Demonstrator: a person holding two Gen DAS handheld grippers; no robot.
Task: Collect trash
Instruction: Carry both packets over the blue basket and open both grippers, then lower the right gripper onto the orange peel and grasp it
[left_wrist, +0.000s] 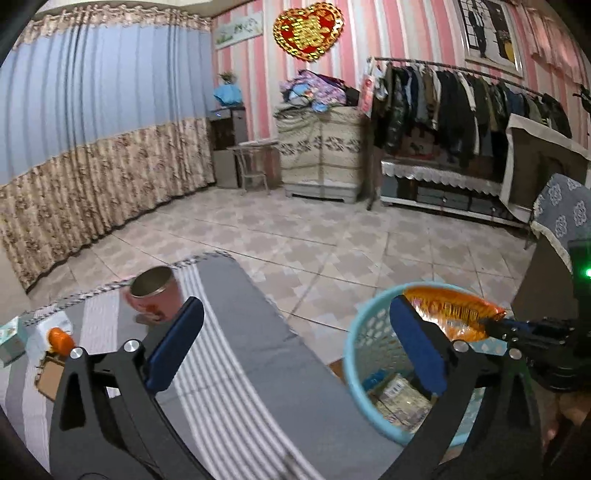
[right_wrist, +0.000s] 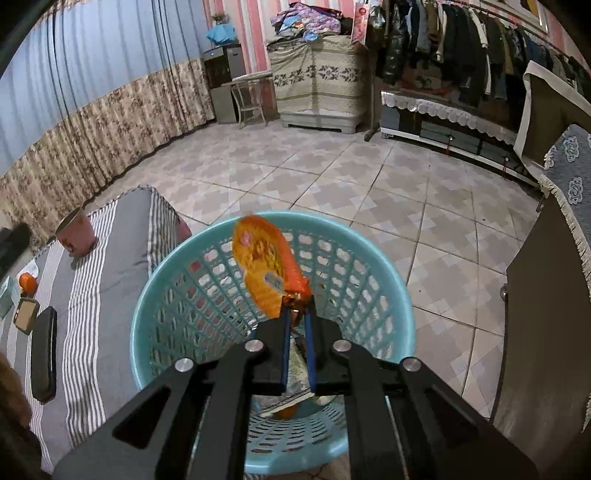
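My right gripper (right_wrist: 296, 317) is shut on the corner of an orange snack wrapper (right_wrist: 266, 266) and holds it over the mouth of a light blue mesh trash basket (right_wrist: 177, 295). The same wrapper (left_wrist: 452, 314) and basket (left_wrist: 365, 332) show in the left wrist view, with the right gripper (left_wrist: 491, 326) coming in from the right. Crumpled packaging lies in the basket's bottom (left_wrist: 399, 398). My left gripper (left_wrist: 295, 339) is open and empty, above the edge of the striped grey table cover (left_wrist: 236, 332), with its right finger over the basket.
On the striped cover stand a pink metal cup (left_wrist: 155, 295), a small orange object (left_wrist: 61, 339), a black case (right_wrist: 44, 358) and a small brown box (right_wrist: 26, 314). A dark cabinet (right_wrist: 543, 332) stands right of the basket. Tiled floor, a clothes rack (left_wrist: 461, 99) and curtains lie beyond.
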